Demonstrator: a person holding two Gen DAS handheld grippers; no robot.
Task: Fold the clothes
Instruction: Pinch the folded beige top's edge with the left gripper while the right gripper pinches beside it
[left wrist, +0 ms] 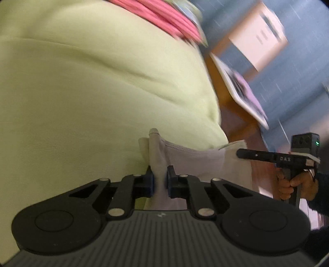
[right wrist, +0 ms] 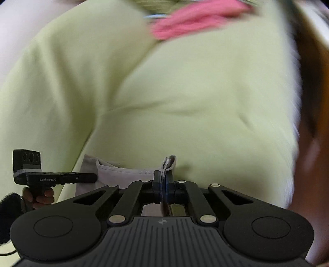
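Pale cloth (left wrist: pixel 185 160) pinched by left tongs (left wrist: pixel 160 182) and right tongs (right wrist: pixel 163 184); yellow-green garment (left wrist: pixel 92 92) beyond, pink fabric (left wrist: pixel 164 18) farther.

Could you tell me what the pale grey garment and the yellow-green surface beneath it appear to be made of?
Grey garment: seemingly thin knit fabric, matte; stitched hem, bunches softly between the pads. Yellow-green surface: likely woven or knit cloth, matte; soft creases, no sheen.

Home room, likely bedroom or living area.
Clothes (left wrist: pixel 92 82) piled on a wooden desk (left wrist: pixel 228 96), blue carpet (left wrist: pixel 298 86), light wooden cabinet (left wrist: pixel 257 39) behind.
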